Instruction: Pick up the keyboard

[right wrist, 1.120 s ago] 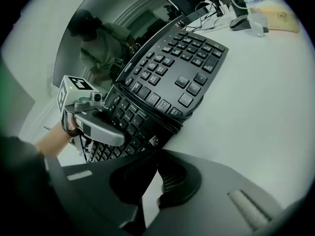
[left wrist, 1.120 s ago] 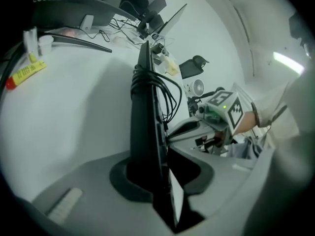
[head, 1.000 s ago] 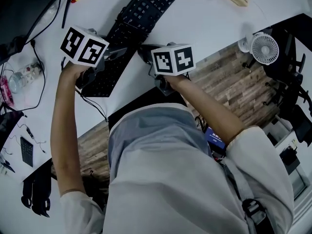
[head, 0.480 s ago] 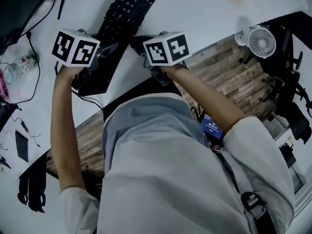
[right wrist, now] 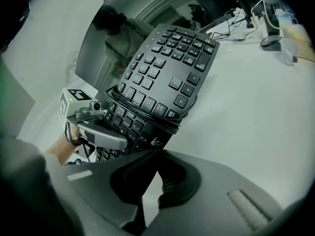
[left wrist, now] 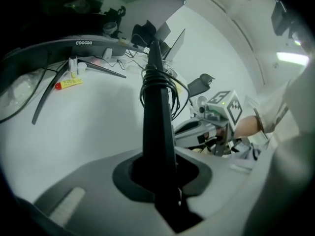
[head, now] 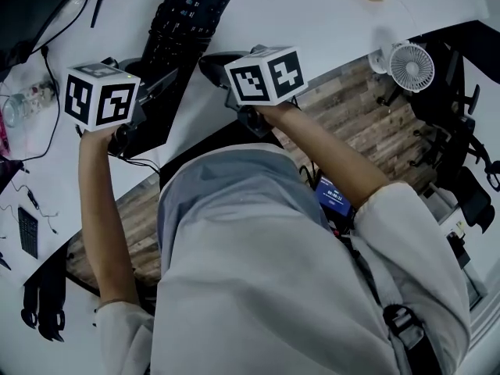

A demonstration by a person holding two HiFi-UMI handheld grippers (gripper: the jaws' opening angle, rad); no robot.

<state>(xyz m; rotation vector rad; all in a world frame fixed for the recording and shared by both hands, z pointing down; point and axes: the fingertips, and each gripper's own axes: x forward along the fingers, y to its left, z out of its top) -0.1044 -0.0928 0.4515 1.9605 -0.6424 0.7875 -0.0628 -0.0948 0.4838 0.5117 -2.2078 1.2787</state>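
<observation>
Two claws, one keyboard between them.

Desk (head: 312, 22): white, across the top of the head view; wood floor (head: 351, 116) past its near edge.

Monitor (left wrist: 74, 43): dark, and its lower bezel arcs over the far desk in the left gripper view.

Keyboard (head: 183, 14): black. The head view shows it running from between my claws up to the frame's top edge. The left gripper view gives only its thin edge, standing upright and leaning away over the desk. The right gripper view gives the key face, tilted towards me. Whether it clears the desk I cannot tell.

Left claw (left wrist: 165, 181): jaws clamped on the keyboard's near edge, which fills the slot.

Right claw (right wrist: 155, 181): jaws drawn narrow on the keyboard's near corner, with a sliver of white desk visible below the corner. Each gripper view also catches the other claw across the keyboard.

Fan (head: 410, 65): small, white, at the desk's right end, well apart from the keyboard; head view only.

Cable (left wrist: 157, 82): coiled round the keyboard's body.

Bottle (head: 19, 104): clear, lying at the desk's left; contents too blurred to read.

Yellow tube (left wrist: 69, 84): lying on the desk below the monitor.
</observation>
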